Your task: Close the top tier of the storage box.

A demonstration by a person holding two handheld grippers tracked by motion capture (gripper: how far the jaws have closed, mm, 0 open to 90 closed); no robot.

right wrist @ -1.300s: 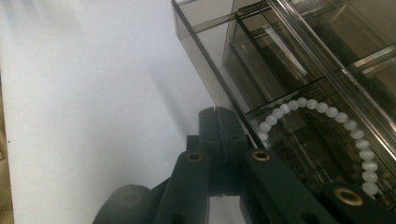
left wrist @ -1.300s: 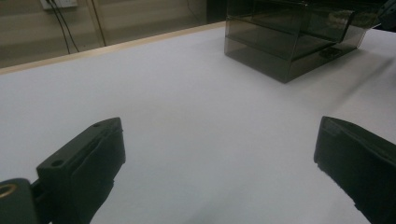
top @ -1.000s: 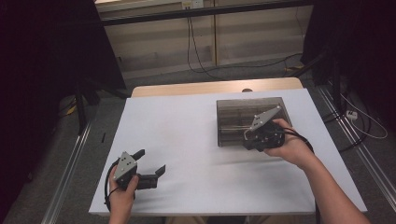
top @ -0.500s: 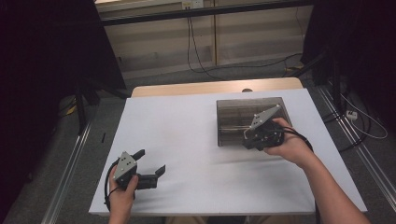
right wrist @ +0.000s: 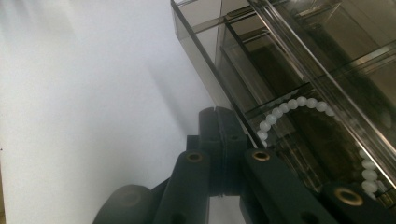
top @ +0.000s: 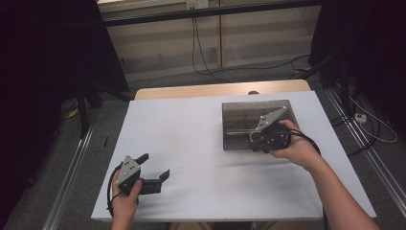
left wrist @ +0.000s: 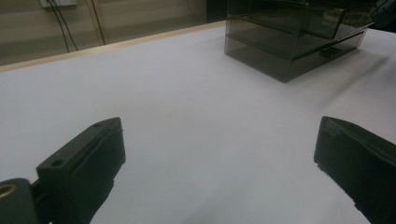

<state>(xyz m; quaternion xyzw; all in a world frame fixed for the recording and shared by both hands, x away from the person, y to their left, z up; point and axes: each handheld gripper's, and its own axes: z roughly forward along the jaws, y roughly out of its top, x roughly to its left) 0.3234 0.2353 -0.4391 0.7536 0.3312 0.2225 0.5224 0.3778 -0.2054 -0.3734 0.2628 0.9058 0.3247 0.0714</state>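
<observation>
On the white table (top: 201, 143) stands a smoky, see-through plastic box with drawers (top: 253, 122), on the right half of the table and nearer to its far edge. The person's right hand (top: 299, 148) holds the right gripper (top: 261, 139) at the front edge of this box. In the right gripper view its 2 black jaws are pressed together, and their tips (right wrist: 219, 121) lie against the lower front corner of the box (right wrist: 280, 70). It is not possible to tell if something thin is pinched between them. A string of white round beads (right wrist: 289, 105) curves inside the box, just beside the jaw tips, behind the clear wall.

The left hand (top: 125, 199) holds the left gripper (top: 155, 167) near the front left corner of the table, well apart from the box. Its 2 black jaws are spread wide, with nothing between them, only bare table surface (left wrist: 196, 116). In the left gripper view the box (left wrist: 294, 37) stands far off at the upper right.
</observation>
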